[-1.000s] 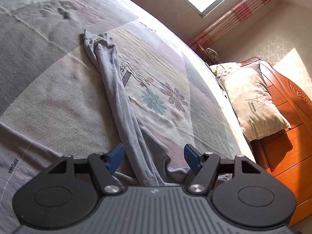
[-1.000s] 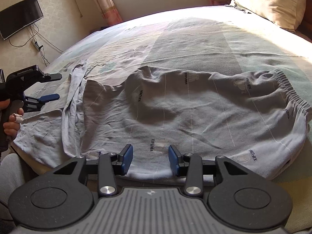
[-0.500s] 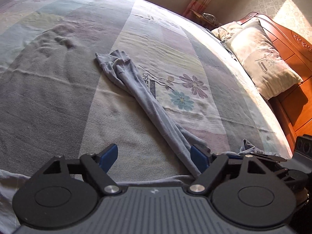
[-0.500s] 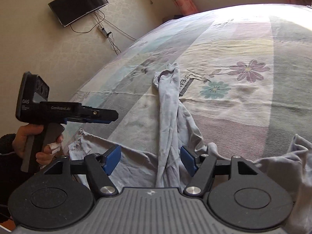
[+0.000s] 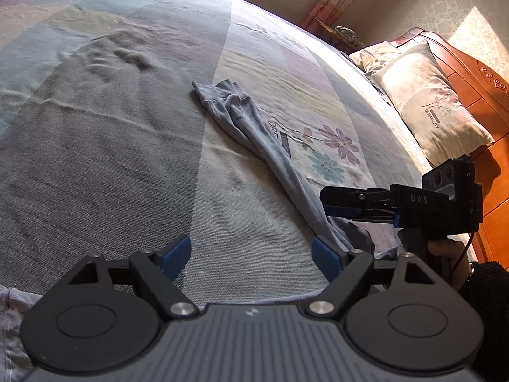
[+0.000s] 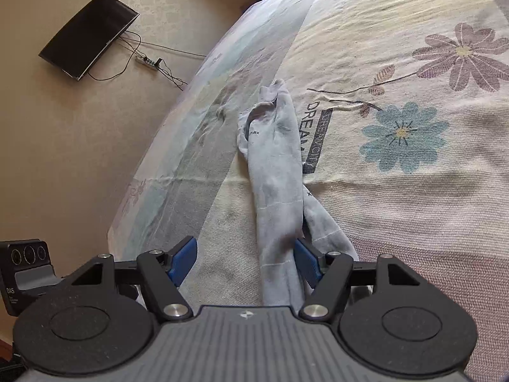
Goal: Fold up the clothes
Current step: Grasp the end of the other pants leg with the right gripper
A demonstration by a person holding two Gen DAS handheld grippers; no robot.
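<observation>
On the far left of the right wrist view, a flat black television [image 6: 87, 36] hangs on the beige wall, with cables trailing to a power strip [image 6: 147, 61] beside it. Below it, at the left edge, part of the left tool's black body shows.

The left tool [image 5: 251, 253] hangs over the bed's patchwork bedspread of grey, cream and floral panels [image 5: 105, 159], its blue-padded fingers [image 5: 176, 251] spread wide with only bedspread between them. Pale grey cloth [image 5: 16, 315] shows at its lower left edge.

The long, bunched light grey garment leg with small printed lettering [image 5: 254, 133] lies stretched across the bedspread, its crumpled cuff end farthest from the cameras, running toward the lower right past a printed purple flower [image 5: 340, 143] and a blue flower [image 5: 327, 165].

The right tool [image 6: 245, 261] is also open: the garment leg [image 6: 276, 175] passes between its blue pads [image 6: 305, 262], lying close against the right-hand pad, unclamped. In the left wrist view the right tool [image 5: 331, 203] appears side-on above the garment, held by a hand [image 5: 445, 251] in a dark sleeve [image 5: 490, 302].

At the far right, a cream floral pillow [image 5: 429, 102] leans by a carved orange-brown wooden headboard [image 5: 477, 89].
</observation>
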